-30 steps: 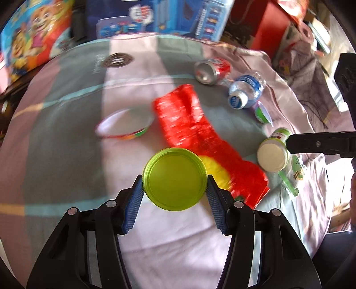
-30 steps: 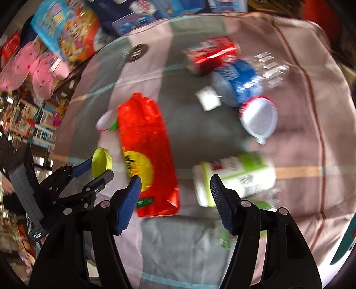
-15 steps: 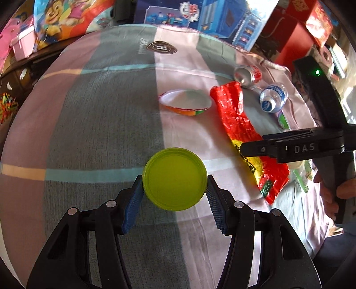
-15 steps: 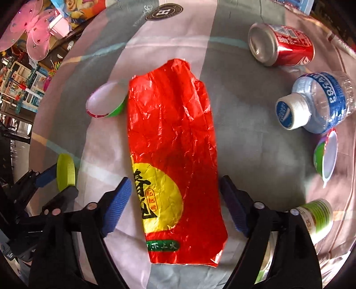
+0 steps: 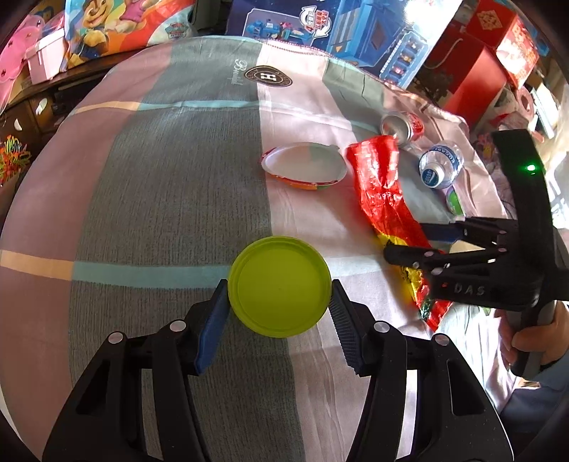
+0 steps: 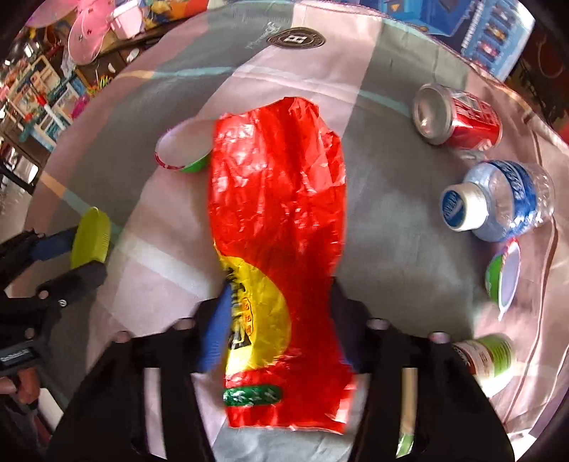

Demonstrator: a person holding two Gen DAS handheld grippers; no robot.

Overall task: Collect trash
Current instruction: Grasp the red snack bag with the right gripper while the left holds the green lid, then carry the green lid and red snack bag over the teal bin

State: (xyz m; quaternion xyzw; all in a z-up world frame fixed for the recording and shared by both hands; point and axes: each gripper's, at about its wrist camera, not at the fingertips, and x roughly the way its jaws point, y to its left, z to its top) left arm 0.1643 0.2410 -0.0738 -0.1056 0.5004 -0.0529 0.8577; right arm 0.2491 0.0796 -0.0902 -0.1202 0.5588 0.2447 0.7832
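My left gripper (image 5: 277,312) is shut on a lime green round lid (image 5: 279,286) and holds it above the striped cloth; it also shows in the right wrist view (image 6: 90,238). A red and yellow foil wrapper (image 6: 277,227) lies flat on the cloth. My right gripper (image 6: 281,320) is closing on the wrapper's near end, its jaws at either side of it and narrowing. The right gripper shows in the left wrist view (image 5: 419,241) over the wrapper (image 5: 380,184).
A red soda can (image 6: 458,115), a water bottle (image 6: 498,199), a small green-rimmed cup (image 6: 505,277), a white and green bottle (image 6: 487,355) and an empty round bowl (image 5: 306,165) lie on the cloth. Toy boxes (image 5: 355,32) stand behind the table.
My right gripper has moved down onto the wrapper's near end and its jaws have narrowed around it. My left gripper has drawn back to the left with the green lid.
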